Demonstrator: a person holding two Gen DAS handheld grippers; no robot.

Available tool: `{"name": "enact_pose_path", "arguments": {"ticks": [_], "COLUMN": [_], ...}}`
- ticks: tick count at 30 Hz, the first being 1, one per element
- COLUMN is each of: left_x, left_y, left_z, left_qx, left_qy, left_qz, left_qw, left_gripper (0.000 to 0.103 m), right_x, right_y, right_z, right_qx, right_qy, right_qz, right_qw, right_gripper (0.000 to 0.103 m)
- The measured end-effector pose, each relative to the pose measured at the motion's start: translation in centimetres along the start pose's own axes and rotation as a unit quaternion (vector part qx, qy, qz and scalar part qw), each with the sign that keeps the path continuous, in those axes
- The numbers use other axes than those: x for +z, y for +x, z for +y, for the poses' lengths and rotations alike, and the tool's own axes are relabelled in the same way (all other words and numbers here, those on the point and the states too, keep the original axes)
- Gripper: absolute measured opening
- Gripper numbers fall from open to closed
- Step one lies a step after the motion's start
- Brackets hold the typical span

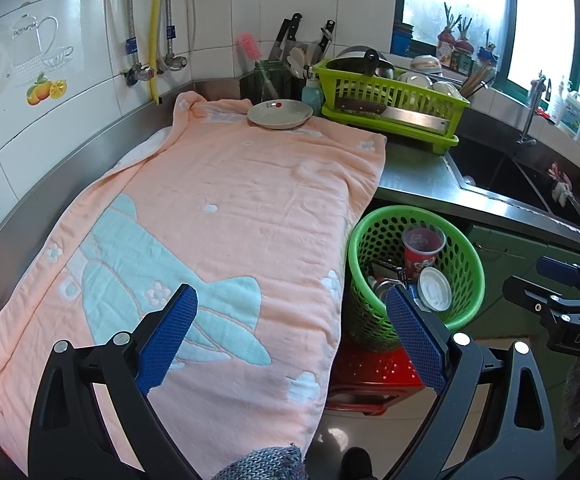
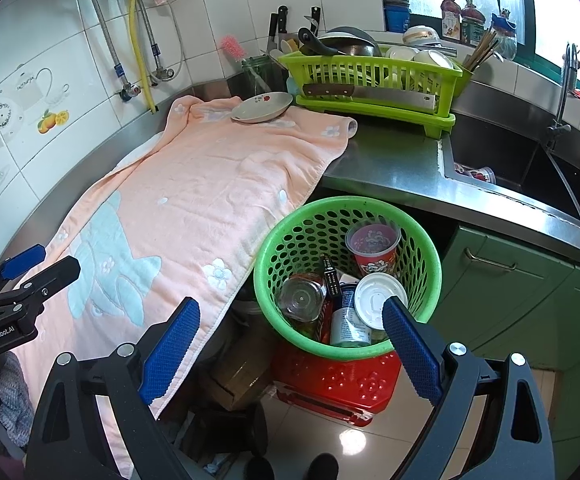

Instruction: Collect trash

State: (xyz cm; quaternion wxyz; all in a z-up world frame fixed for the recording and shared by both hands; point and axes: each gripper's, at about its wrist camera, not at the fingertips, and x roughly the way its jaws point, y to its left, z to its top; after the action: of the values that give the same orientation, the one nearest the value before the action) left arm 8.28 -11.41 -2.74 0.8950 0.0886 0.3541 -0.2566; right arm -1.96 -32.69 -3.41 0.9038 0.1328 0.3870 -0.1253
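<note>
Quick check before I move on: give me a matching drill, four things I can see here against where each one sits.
1 plate
2 red cup
3 cleaver
4 green basket

a in the green basket
b on the red stool
c on the pink towel
d along the front of the dish rack

Pairs: 1-c, 2-a, 3-d, 4-b

Both the left hand-held gripper (image 1: 291, 326) and the right hand-held gripper (image 2: 290, 340) angle downward, jaws spread wide, gripping nothing.
</note>
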Motion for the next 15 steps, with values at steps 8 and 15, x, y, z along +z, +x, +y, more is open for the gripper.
{"name": "enact_pose_path", "arguments": {"ticks": [8,15], "left_x": [0.04,-0.02], "left_y": [-0.25,-0.15], "left_z": [-0.09,-0.11], "left_qx": [0.006,0.018], "left_qy": [0.004,0.008], "left_qz": [-0.003,-0.001], "left_qw": [1.0,0.9998], "left_gripper": [0.094,0.094], "right_x": [-0.28,-0.38], "right_y": [-0.24,-0.23], "right_z": [0.22,0.33], "right_qx": [-0.008,-0.021], "right_qy": [-0.001,-0.004], "right_qz": [-0.001,-0.004], "right_qw": [1.0,1.0], "right_gripper": [0.09,0.09]}}
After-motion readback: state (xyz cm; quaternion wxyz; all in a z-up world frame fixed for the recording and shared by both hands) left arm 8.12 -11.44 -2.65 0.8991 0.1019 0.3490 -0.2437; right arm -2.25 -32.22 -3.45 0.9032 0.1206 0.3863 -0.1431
